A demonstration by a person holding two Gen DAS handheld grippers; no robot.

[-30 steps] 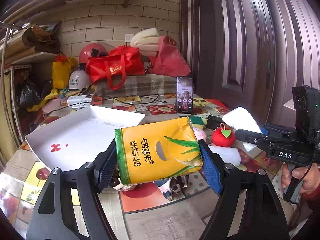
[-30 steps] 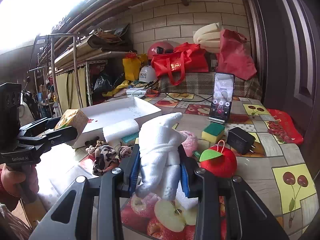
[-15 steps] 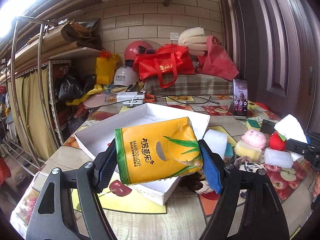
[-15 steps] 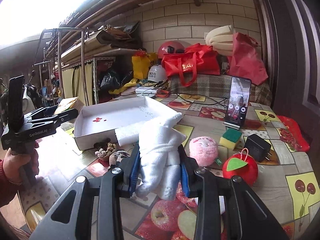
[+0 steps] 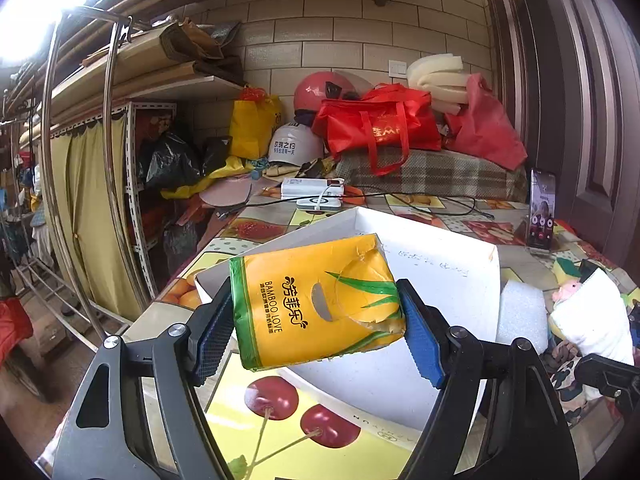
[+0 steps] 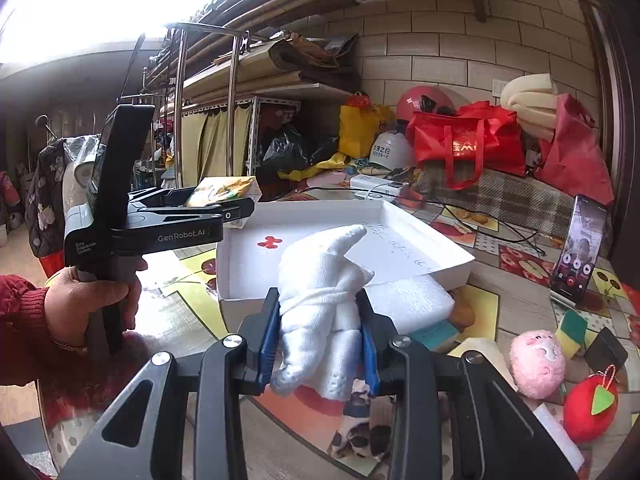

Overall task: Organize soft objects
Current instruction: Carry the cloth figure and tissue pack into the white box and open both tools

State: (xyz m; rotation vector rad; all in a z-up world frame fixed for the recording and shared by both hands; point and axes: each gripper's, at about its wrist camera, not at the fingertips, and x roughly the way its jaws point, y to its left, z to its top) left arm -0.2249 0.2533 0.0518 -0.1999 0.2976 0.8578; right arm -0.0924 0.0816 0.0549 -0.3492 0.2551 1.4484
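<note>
Carrying the yellow plastic tissue pack (image 5: 316,300), pinched by the left gripper (image 5: 316,320), and the knotted white towel (image 6: 324,300), clamped in the right gripper (image 6: 320,344), calls for lowering both inside the white cardboard tray (image 6: 424,236) at twelve o'clock before letting go.

My left tongs (image 5: 318,320) grip a pack (image 5: 316,300); my right tongs (image 6: 318,340) are clamped on a towel (image 6: 320,300). My left hand (image 6: 92,300) holds its handle.

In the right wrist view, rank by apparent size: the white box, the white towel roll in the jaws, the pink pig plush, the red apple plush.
1. white box
2. white towel roll, though nearness to the camera inflates it
3. and 4. pink pig plush and red apple plush look about alike; I would not rank them.
</note>
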